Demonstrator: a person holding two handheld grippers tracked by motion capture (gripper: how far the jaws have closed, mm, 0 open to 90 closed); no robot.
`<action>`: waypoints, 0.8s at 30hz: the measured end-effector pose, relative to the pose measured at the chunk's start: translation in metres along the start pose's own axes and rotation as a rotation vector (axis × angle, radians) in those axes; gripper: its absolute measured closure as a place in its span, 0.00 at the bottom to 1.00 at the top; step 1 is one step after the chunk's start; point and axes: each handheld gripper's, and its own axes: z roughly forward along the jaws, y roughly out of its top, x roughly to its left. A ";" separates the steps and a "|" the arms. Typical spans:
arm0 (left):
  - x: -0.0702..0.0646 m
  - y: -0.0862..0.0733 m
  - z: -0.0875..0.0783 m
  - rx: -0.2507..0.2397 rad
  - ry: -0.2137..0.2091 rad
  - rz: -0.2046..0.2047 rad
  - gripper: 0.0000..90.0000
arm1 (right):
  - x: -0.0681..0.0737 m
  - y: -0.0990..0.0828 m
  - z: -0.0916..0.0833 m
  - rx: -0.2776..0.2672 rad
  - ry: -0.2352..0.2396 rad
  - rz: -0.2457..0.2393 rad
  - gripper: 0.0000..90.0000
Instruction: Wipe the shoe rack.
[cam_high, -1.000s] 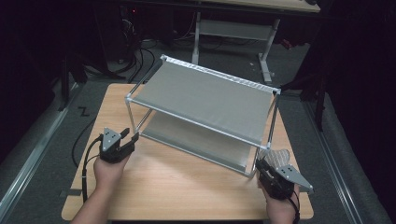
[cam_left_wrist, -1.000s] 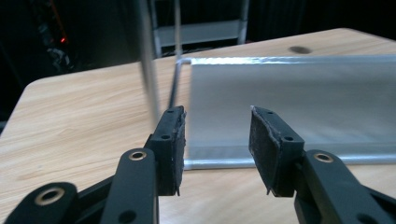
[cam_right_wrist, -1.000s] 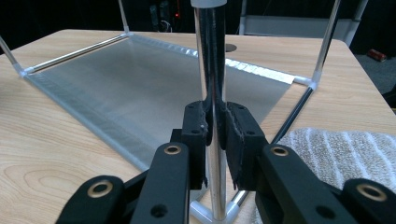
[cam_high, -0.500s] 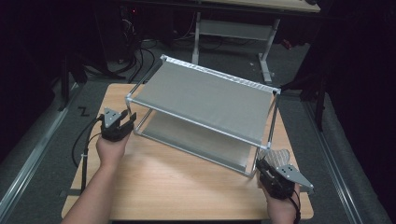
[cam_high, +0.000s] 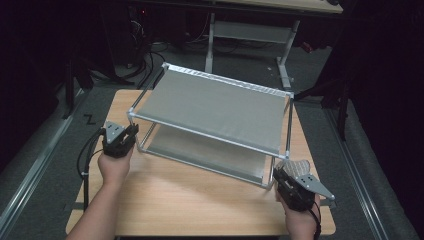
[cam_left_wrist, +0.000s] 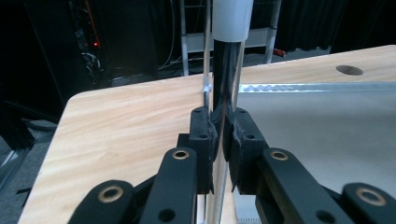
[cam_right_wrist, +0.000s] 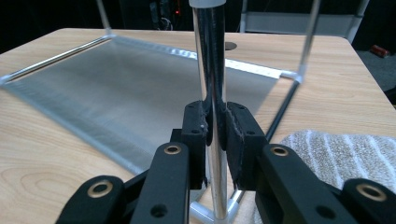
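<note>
**A:** Where was the shelf rack (cam_high: 215, 107) sitting? Looked awkward to grab.

**B:** On the wooden table (cam_high: 200, 200). Left gripper (cam_left_wrist: 219, 140) had just clamped the near-left post (cam_left_wrist: 224, 84); right gripper (cam_right_wrist: 215, 135) was pinching the near-right post (cam_right_wrist: 209, 60).

**A:** Heavy?

**B:** Probably light and stiff, but the chrome tubes looked slippery. I'd grip low on the posts, and lift evenly.

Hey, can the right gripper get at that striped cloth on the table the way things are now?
Probably not yet: the right gripper is clamped on the rack's corner post; the cloth lies right beside it.
</note>
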 end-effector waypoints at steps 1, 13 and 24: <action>-0.001 -0.002 -0.006 -0.002 0.004 -0.004 0.90 | 0.000 0.000 0.001 0.001 -0.003 0.004 0.87; -0.014 -0.021 -0.054 -0.025 0.022 -0.019 0.90 | -0.015 0.017 0.035 0.033 -0.044 0.016 0.87; -0.021 -0.023 -0.063 -0.021 -0.011 -0.008 0.90 | -0.028 0.024 0.054 0.070 -0.058 0.001 0.87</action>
